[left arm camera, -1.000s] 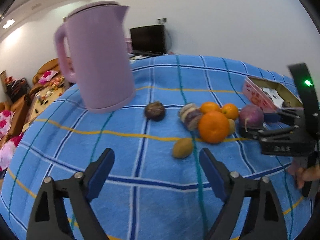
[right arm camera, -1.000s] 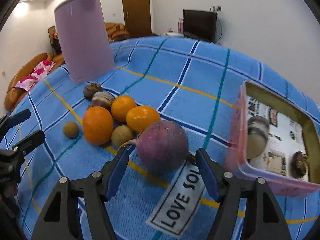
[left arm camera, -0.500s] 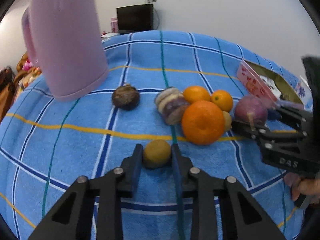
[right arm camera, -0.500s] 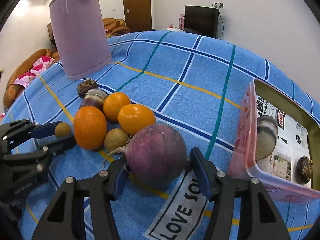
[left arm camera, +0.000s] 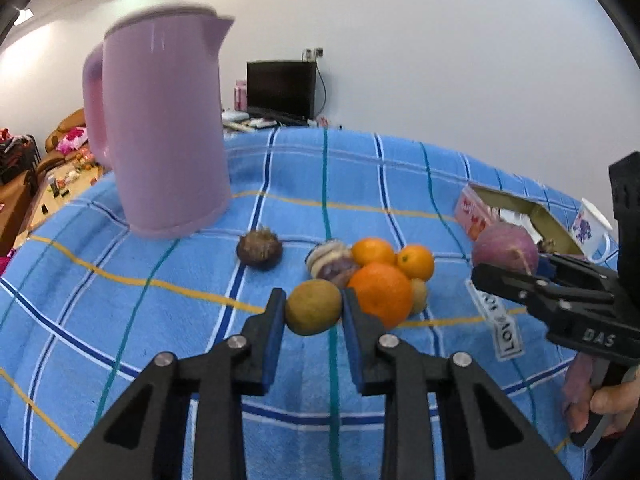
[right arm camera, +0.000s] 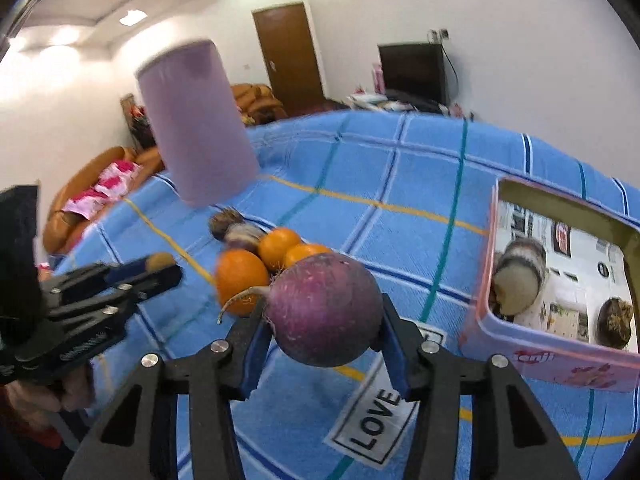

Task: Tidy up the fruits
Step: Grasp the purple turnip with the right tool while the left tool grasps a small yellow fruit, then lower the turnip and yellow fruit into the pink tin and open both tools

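Beyond pink tin (right arm camera: 532, 360) rim, open blue tablecloth (right arm camera: 400, 176), bare

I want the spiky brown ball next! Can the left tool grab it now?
Probably not yet: the left tool is shut on a small greenish-brown fruit. The spiky brown ball lies unblocked beyond.

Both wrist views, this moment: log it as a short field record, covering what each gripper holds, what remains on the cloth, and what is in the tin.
left gripper: shut on small brownish-green fruit
right gripper: fingers have just been closing; shut on purple turnip, clear of the cloth
blue plaid cloth: three oranges, striped purple bulb, dark hairy fruit, pink kettle
pink tin: two items inside, one pale striped, one dark
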`<control>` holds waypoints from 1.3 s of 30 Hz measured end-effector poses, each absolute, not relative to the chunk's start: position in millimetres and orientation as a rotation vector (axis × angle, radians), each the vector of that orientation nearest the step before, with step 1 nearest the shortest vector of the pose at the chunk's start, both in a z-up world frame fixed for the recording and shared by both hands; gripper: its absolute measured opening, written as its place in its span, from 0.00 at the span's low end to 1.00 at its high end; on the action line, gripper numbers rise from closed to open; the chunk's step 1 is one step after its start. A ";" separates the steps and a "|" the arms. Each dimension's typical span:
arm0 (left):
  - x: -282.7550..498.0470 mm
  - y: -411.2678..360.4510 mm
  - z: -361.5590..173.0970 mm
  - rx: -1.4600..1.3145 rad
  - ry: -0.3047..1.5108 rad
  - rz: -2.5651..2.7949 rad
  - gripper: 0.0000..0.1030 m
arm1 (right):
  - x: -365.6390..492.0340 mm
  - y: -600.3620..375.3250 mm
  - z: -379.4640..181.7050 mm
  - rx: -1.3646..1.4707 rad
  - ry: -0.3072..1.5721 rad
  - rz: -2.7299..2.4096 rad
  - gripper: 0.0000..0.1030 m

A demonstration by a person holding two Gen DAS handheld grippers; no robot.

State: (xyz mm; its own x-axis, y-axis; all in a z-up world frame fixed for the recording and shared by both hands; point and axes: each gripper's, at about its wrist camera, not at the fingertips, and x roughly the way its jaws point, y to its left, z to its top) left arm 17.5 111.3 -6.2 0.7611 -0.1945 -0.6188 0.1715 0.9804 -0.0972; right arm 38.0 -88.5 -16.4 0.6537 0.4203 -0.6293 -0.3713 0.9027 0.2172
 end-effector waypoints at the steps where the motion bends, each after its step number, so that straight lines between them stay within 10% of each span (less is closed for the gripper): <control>1: 16.2 109.6 -1.2 -0.035 0.660 -0.199 0.29 | 35.7 -91.1 -12.1 0.082 0.712 0.457 0.50; 39: 88.2 -137.7 7.3 0.024 0.570 -0.360 0.29 | 57.0 -279.8 11.3 0.165 0.589 -0.082 0.50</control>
